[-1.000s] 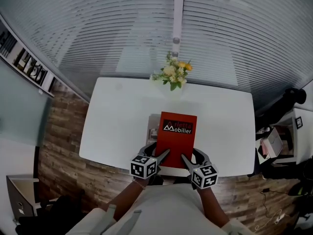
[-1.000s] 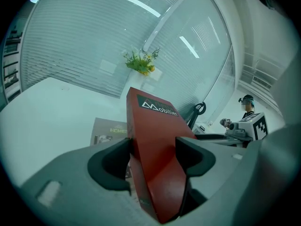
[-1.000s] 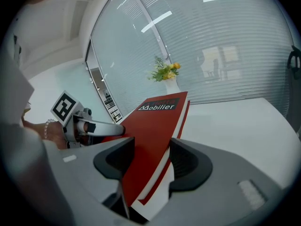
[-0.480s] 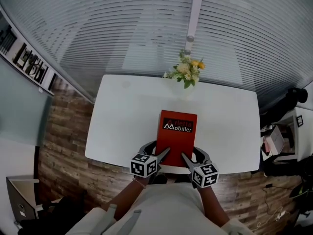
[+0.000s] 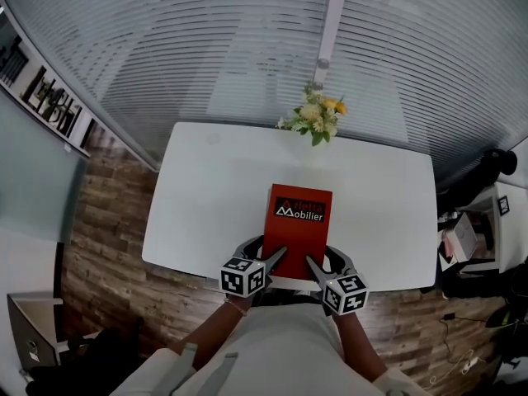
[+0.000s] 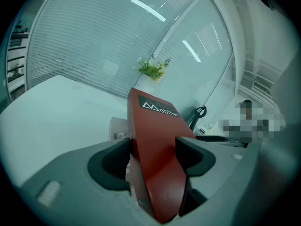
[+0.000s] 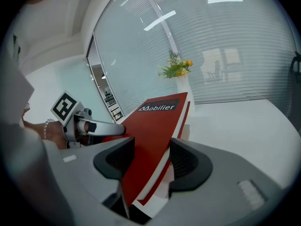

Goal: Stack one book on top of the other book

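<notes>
Soft, cool light fills my views; strip-light reflections (image 6: 148,9) glare on the blinds (image 5: 247,48), and my fisheye pictures bend and darken at their edges.

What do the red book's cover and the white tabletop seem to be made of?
The red book: probably coated card, smooth with slight sheen; crisp printed title, thin stiff edge. The table: likely laminate or painted board, smooth plain white, no grain visible.

blinds (image 5: 206,56): are covering the whole far side
table (image 5: 214,196): white, is standing by the blinds
flowers (image 5: 316,115): are sitting at its far edge
floor (image 5: 107,246): wood planks are showing around the table
</notes>
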Motion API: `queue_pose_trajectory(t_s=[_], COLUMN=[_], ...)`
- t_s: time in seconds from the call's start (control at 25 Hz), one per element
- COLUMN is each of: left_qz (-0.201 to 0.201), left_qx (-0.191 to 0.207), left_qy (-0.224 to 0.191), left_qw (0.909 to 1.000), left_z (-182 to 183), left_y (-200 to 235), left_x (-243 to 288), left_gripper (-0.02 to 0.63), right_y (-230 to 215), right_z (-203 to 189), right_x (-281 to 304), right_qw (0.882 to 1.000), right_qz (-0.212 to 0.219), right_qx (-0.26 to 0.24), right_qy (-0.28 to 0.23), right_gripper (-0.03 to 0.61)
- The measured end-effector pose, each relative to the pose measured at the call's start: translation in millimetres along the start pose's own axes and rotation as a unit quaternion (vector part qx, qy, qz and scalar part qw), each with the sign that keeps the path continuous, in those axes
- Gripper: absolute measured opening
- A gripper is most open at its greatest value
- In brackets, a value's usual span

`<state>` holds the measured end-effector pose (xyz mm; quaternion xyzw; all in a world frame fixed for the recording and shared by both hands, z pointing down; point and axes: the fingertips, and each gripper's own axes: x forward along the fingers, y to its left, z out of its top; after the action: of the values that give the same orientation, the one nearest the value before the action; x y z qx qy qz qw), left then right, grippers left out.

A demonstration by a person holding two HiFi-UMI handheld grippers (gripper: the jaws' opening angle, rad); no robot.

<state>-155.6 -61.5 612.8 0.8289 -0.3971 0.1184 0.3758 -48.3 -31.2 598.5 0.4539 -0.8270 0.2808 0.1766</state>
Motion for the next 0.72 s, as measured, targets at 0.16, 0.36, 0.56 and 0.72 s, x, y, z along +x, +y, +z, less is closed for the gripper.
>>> queue_pose_trajectory(t_s=[0.16, 0.36, 0.56, 0.72], left_qz=[0.002, 0.003, -0.001, 0.001], left_qx=[-0.005, 0.0, -0.009, -0.008], left_qy=[-0.002, 0.001, 0.004, 0.012], left_qw=[1.0, 1.0, 0.9999, 0.9999], left_z=[-2, -6, -7, -11], left_y=[-3, -3, 3, 9], left_x=[-1, -1, 0, 5], left_gripper=[0.311, 0.311, 0.311, 0.311], right_y=[0, -1, 1, -2], right_z=[0, -5, -5, -11], right_x=[-3, -3, 2, 8], right_qw=[1.0, 1.0, 1.0, 1.0], right_qz=[0.002, 0.002, 0.0, 0.0], right_qx=[-0.004, -0.004, -0.003, 0.004], right_qy=[0.003, 0.004, 0.004, 0.01], right_gripper=[0.227, 0.227, 0.227, 0.225])
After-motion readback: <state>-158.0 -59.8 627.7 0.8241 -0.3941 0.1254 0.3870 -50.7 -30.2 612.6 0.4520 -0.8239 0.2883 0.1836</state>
